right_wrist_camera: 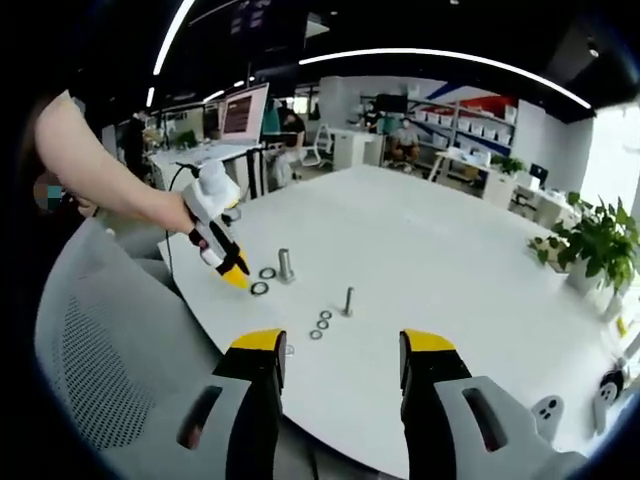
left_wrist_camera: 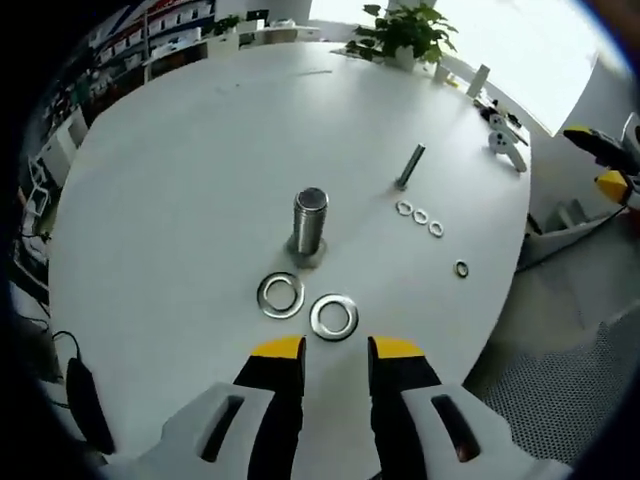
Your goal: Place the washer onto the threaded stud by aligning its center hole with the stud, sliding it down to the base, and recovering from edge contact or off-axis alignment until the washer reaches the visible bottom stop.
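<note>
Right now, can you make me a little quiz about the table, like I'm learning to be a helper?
1. True or false: a washer already sits on the big threaded stud.
2. How many large washers lie flat on the white table just ahead of the left tool?
3. Pick one. The thin stud stands: A) beside a row of three small washers, B) inside a box, C) on a chair.

Key: 1 false, the stud is bare. 2 two, the left washer and the right washer. 3 A.
</note>
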The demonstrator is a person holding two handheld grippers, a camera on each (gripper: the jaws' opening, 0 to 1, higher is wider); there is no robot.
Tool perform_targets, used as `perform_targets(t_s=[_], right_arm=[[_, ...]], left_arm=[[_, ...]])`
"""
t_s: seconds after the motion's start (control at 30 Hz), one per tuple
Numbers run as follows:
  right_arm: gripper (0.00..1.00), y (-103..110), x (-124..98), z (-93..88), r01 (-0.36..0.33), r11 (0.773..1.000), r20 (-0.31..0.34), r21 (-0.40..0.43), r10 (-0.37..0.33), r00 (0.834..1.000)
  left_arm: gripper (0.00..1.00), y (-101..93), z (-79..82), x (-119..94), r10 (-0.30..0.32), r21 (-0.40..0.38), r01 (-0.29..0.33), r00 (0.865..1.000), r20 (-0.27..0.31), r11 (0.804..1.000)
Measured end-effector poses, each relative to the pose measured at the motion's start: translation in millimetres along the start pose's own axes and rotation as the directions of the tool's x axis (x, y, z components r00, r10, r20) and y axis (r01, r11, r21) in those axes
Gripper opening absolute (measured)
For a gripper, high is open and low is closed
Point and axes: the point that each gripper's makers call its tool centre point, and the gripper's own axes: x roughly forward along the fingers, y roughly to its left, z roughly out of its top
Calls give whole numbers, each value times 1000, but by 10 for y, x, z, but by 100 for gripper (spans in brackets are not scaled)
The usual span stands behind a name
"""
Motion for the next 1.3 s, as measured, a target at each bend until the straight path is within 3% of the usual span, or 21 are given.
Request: perform_targets(t_s=[0.1, 0.27, 0.53, 0.63, 0.67, 0.9, 1.03, 1.2, 1.3], right_arm=[[48, -8, 3, -7, 0, 1000, -4, -1, 0, 1000], [48, -62, -3, -21, 11, 1000, -2, 24, -11, 1000], [48, -48, -4, -16, 9, 1000, -2, 22, -9, 1000], [48, -57, -6, -20, 11, 1000, -2, 25, -11, 1000], [48, -61, -7, -20, 12, 1000, -2, 28, -12, 1000], [48, -94, -12, -18, 17, 999, 5, 43, -17, 1000], [48, -94, -20, -10, 19, 999, 9, 42, -19, 1000], [48, -98, -18, -14, 19, 999, 6, 43, -20, 1000], [48, -101, -19, -15, 23, 999, 6, 42, -23, 1000]], left_arm=[[24, -16, 33, 48, -1, 9, 1, 1000, -3, 1000], [24, -42, 22, 128, 10, 97, -6, 999, -46, 995], [25, -14, 41, 193, 9, 123, 0, 998, -67, 992], [25, -16, 6, 227, 7, 134, 7, 995, -99, 991], [25, -10, 34, 240, 8, 166, 7, 996, -90, 986], [25, -12, 13, 249, 25, 303, 28, 985, -170, 952], [24, -27, 28, 257, 33, 324, 34, 979, -199, 946], [27, -68, 42, 283, 59, 384, 38, 970, -238, 923], [27, -48, 39, 287, 66, 402, 55, 957, -282, 914]])
